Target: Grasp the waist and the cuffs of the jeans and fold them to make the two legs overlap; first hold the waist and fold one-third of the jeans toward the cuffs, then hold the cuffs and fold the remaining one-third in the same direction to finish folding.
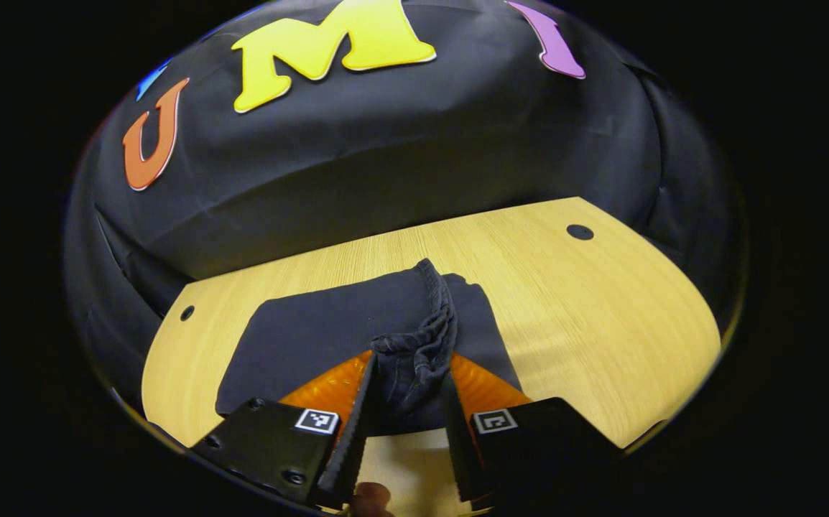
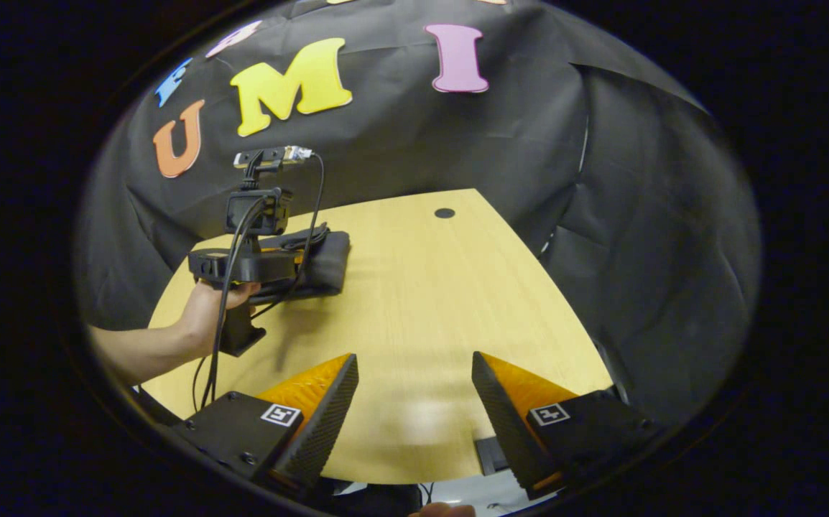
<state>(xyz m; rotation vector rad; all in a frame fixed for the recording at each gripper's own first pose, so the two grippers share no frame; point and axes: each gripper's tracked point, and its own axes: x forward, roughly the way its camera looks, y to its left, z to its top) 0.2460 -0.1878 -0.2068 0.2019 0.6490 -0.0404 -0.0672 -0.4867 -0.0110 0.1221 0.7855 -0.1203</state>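
One pair of jeans (image 1: 328,330) lay folded on the table (image 1: 601,316). The left gripper (image 1: 407,391) pinched a bunched edge between both fingers. The right gripper (image 2: 414,402) stood wide, holding nothing, well apart from the jeans.

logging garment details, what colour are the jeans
Black or very dark navy jeans, best seen in the left gripper view.

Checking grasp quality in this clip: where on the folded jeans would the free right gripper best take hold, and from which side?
The jeans lie as a flat dark bundle on the table, and the left gripper already pinches a bunched edge. The right gripper hangs open over bare wood. It should probably pinch that same raised edge beside the left gripper, coming in low from the near side; flat layers offer little purchase.
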